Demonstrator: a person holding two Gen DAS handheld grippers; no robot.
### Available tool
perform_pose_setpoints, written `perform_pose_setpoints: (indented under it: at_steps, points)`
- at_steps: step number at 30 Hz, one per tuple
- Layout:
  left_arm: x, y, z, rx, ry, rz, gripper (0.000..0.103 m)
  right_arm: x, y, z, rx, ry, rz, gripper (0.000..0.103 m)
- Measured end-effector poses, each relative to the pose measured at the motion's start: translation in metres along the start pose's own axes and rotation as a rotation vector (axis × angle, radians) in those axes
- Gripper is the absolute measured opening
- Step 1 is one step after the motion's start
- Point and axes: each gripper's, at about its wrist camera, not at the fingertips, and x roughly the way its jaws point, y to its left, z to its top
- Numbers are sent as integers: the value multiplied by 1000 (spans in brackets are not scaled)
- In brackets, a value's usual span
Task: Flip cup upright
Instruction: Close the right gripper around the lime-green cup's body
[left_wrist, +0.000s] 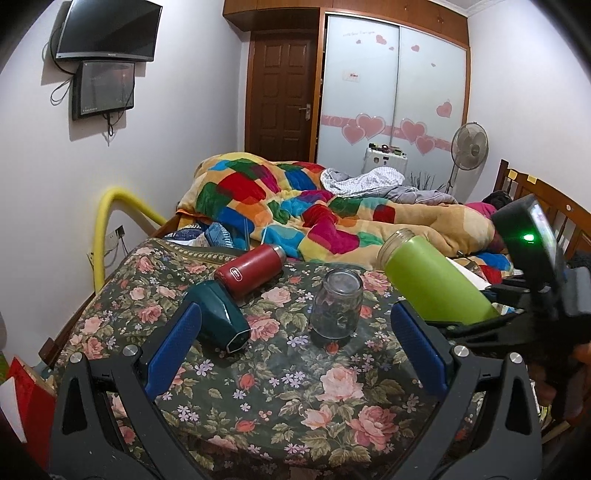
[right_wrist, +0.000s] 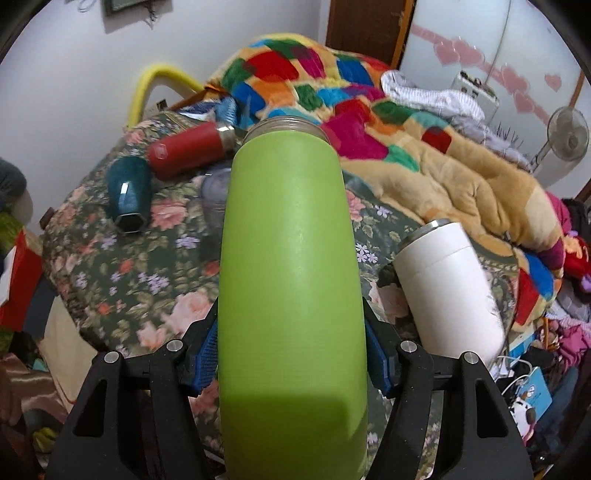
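Above the floral table (left_wrist: 295, 398), right gripper (right_wrist: 291, 354) pinching green cup (right_wrist: 288, 258), left gripper (left_wrist: 295, 332) spread.

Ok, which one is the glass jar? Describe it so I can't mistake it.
Look at the floral cloth in front of the bed. Near its middle, between the lying teal cup and the green bottle held by the right gripper, stands the glass jar. It alone is see-through and stands mouth down.
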Motion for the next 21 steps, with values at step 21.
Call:
perform_pose_setpoints:
  at_steps: [21]
  points:
    - [18,9,-29,-15,122,10,103,74,50,-64,-33,146,99,62]
